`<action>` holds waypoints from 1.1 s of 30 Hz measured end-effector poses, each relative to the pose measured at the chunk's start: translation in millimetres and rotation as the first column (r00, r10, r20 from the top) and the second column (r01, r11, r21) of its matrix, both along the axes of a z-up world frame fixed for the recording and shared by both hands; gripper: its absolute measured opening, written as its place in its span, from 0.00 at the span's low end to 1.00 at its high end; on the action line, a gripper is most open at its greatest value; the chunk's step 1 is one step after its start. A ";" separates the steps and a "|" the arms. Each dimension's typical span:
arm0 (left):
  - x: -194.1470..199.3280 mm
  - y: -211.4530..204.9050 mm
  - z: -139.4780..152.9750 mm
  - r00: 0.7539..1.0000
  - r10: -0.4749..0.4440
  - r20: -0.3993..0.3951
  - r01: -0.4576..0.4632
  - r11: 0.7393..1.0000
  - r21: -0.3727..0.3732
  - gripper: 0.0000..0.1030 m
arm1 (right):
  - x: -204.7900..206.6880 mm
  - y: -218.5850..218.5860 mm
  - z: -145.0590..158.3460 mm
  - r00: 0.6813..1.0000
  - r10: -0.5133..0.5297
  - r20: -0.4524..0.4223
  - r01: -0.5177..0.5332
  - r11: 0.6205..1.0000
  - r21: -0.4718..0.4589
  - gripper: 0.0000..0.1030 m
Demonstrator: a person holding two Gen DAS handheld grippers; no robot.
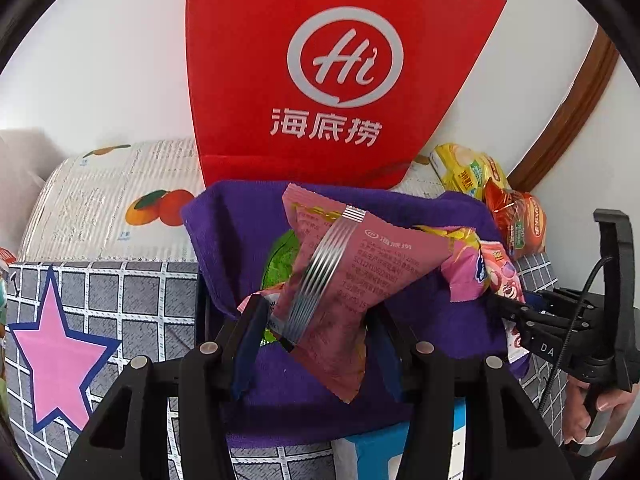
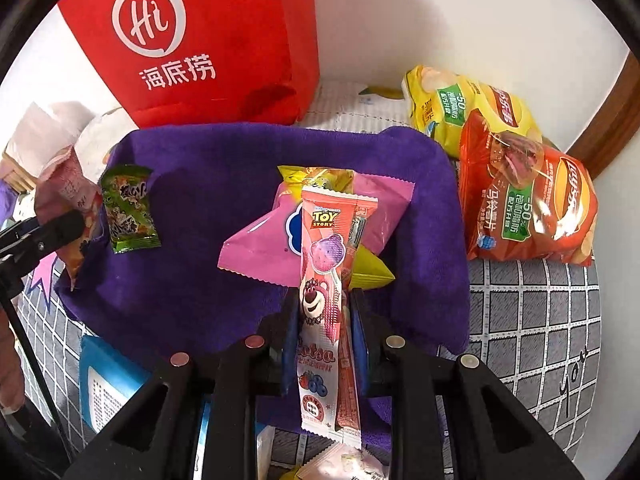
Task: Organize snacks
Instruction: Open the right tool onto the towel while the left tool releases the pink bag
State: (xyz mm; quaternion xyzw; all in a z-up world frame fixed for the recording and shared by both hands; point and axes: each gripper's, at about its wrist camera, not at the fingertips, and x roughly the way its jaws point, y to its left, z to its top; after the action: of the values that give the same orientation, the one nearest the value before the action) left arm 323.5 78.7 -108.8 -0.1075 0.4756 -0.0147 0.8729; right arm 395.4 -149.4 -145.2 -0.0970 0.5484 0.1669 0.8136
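Note:
My left gripper (image 1: 320, 340) is shut on a dusty-pink packet with a silver band (image 1: 352, 272) and holds it over the purple cloth (image 1: 420, 320) that lines a box. In the right wrist view the same gripper (image 2: 76, 224) and its packet (image 2: 66, 188) sit at the left rim. My right gripper (image 2: 325, 320) is shut on a long pink Toy Story stick packet (image 2: 320, 240), which stands upright over the cloth (image 2: 200, 280). Under it lie a bright pink packet (image 2: 260, 248) and a yellow packet (image 2: 372, 268). A green packet (image 2: 128, 208) lies at the left.
A red paper bag (image 2: 200, 40) stands behind the box against the white wall. A yellow chip bag (image 2: 452, 108) and an orange chip bag (image 2: 528, 200) lie to the right on the checked sheet (image 2: 540, 320). A blue and white box (image 2: 104, 384) shows under the cloth.

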 end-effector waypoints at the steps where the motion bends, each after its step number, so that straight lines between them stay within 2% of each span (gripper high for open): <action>1: 0.6 -0.5 -1.4 1.000 0.000 -0.007 0.000 1.000 0.000 0.48 | -0.5 0.8 -0.6 1.000 0.000 0.004 0.000 1.000 -0.004 0.24; 5: 1.3 -2.3 -4.9 1.000 -0.003 -0.024 0.003 1.000 0.004 0.48 | -0.4 5.2 -2.4 1.000 0.004 0.010 -0.004 0.999 -0.033 0.24; 10: 1.7 -2.7 -6.4 0.999 -0.005 -0.033 0.006 1.000 0.014 0.48 | 0.5 4.1 5.8 0.999 -0.019 0.041 0.021 0.999 -0.047 0.52; 24: 8.5 -4.8 -19.6 0.996 0.004 -0.091 -0.002 1.000 0.029 0.48 | -20.1 -24.8 77.0 0.974 -0.129 0.186 0.106 0.986 0.132 0.53; 33: 18.2 -13.2 -33.9 0.990 -0.002 -0.144 0.009 0.999 0.048 0.48 | -27.9 -21.0 82.0 0.971 -0.122 0.207 0.097 0.987 0.130 0.54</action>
State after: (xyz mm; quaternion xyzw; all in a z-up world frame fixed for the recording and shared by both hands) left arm 341.7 65.5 -142.7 -0.0859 0.5378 0.0023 0.8387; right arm 367.5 -170.3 -63.2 -0.0354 0.4512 0.1425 0.8803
